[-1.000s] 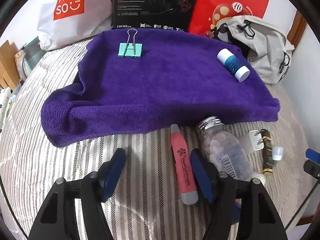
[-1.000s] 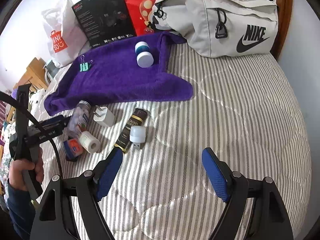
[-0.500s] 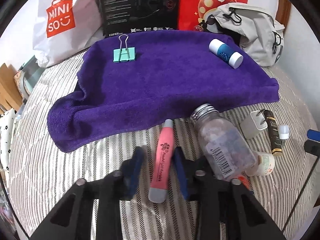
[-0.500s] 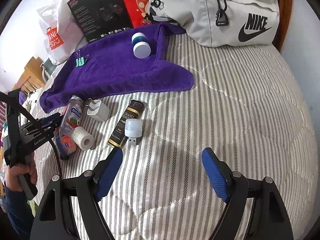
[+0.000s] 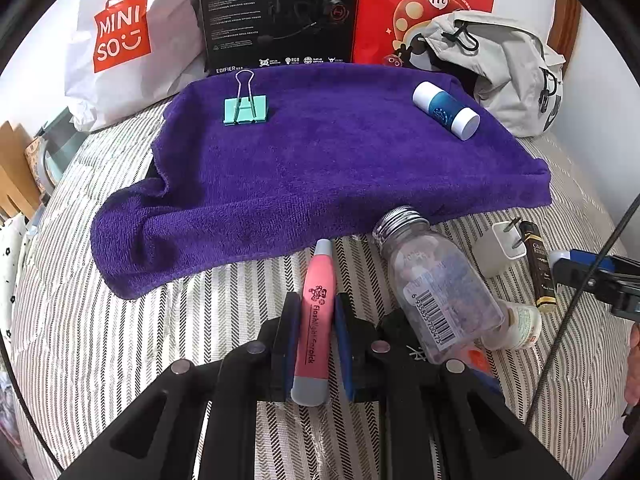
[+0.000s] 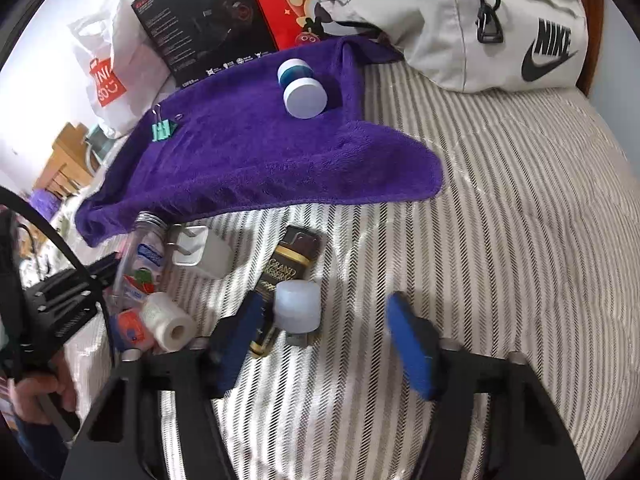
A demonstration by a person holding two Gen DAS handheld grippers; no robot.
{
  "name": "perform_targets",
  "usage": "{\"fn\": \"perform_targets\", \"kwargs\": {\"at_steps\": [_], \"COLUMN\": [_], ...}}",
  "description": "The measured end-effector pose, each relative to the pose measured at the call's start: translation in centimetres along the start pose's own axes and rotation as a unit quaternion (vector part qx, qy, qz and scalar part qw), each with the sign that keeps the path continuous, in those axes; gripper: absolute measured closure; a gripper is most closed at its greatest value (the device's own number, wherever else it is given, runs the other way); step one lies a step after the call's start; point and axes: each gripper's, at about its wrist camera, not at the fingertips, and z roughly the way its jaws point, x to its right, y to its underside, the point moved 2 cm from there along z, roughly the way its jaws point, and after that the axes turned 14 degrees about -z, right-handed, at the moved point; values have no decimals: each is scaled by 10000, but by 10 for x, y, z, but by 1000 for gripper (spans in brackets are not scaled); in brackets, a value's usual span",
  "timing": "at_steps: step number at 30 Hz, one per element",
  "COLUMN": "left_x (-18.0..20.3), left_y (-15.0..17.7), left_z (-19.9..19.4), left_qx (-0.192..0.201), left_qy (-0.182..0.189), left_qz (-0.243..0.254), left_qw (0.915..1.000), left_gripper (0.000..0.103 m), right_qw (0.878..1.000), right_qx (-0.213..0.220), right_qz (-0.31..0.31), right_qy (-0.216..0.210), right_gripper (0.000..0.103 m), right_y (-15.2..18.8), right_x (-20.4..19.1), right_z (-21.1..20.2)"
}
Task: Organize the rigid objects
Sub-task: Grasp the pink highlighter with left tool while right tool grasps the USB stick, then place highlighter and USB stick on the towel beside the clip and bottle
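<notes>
The left gripper point(image 5: 317, 320) squeezes a pink pen point(image 5: 314, 320) tight between its blue pads; the pen reads "Flashlight" and lies on the striped bed point(image 5: 120, 340), its tip just touching the purple towel point(image 5: 320, 168). Beside the pen, in front of the towel, lies a clear bottle point(image 5: 436, 284) with a barcode. On the towel sit a green binder clip point(image 5: 245, 109) and a blue and white tube point(image 5: 445, 110). Behind the towel stand a white bag point(image 5: 120, 36) that says "MINISO", a black box point(image 5: 280, 16) marked "EDIFIER", a red bag point(image 5: 424, 4) with "Hi", and a grey bag point(image 6: 480, 20) that says "NIKE". The right gripper point(image 6: 324, 340) is wide open, near the towel's front edge, around a small white light point(image 6: 298, 304) next to a dark stick point(image 6: 280, 280) reading "GRAND".
</notes>
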Motion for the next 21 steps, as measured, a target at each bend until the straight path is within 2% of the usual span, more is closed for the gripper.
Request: {"fn": "perform_targets", "kwargs": {"at_steps": [2, 3, 4, 6, 9, 13, 16, 21], "left_x": [0, 0, -1, -1, -2, 1, 3, 1], "left_y": [0, 0, -1, -1, 0, 1, 2, 2], "left_z": [0, 0, 0, 0, 0, 0, 0, 0], "left_qx": [4, 12, 16, 17, 17, 93, 149, 149], "left_qy": [14, 26, 39, 63, 92, -23, -70, 34], "left_qz": [-15, -26, -34, -21, 9, 86, 116, 143], "left_qw": [10000, 10000, 10000, 10000, 10000, 9999, 9998, 9998], "left_gripper": [86, 86, 85, 85, 85, 85, 85, 86], "right_qw": [9999, 9999, 9998, 9997, 9985, 9978, 9953, 9964], "right_qx": [-30, -68, -100, -151, -263, -273, -262, -184], "right_qz": [-97, -122, -134, -139, -213, -326, -587, -528], "right_qy": [58, 81, 80, 121, 420, 507, 726, 632], "right_gripper": [70, 78, 79, 79, 79, 79, 79, 79], "right_y": [1, 1, 2, 6, 12, 13, 13, 15], "right_x": [2, 5, 8, 16, 27, 27, 20, 23], "right_z": [0, -1, -3, -8, -12, -10, -8, -10]}}
